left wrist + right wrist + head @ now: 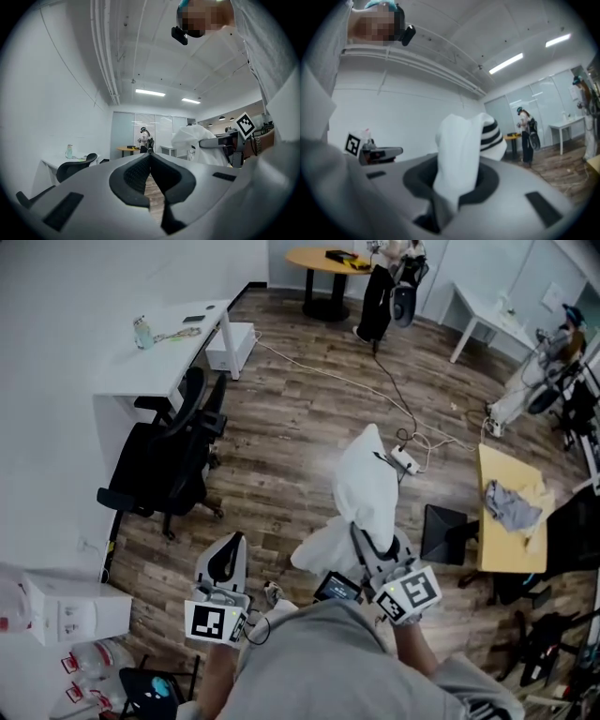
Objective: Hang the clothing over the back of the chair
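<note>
The clothing (367, 486) is a white garment with black-striped trim, and it hangs bunched above the wood floor. My right gripper (364, 538) is shut on it; in the right gripper view the cloth (461, 154) rises out from between the jaws. My left gripper (230, 547) is level and to the left of it, with its jaws closed on nothing and tips meeting (150, 154). The black office chair (169, 465) stands ahead on the left at the white desk, apart from both grippers; it also shows in the left gripper view as a chair (75, 168).
The white desk (164, 348) lines the left wall. Cables and a power strip (408, 457) lie on the floor ahead. On the right, a yellow table (511, 545) holds a grey cloth (511, 502). A white box (75, 610) sits near left. A person (384, 287) stands at the far round table.
</note>
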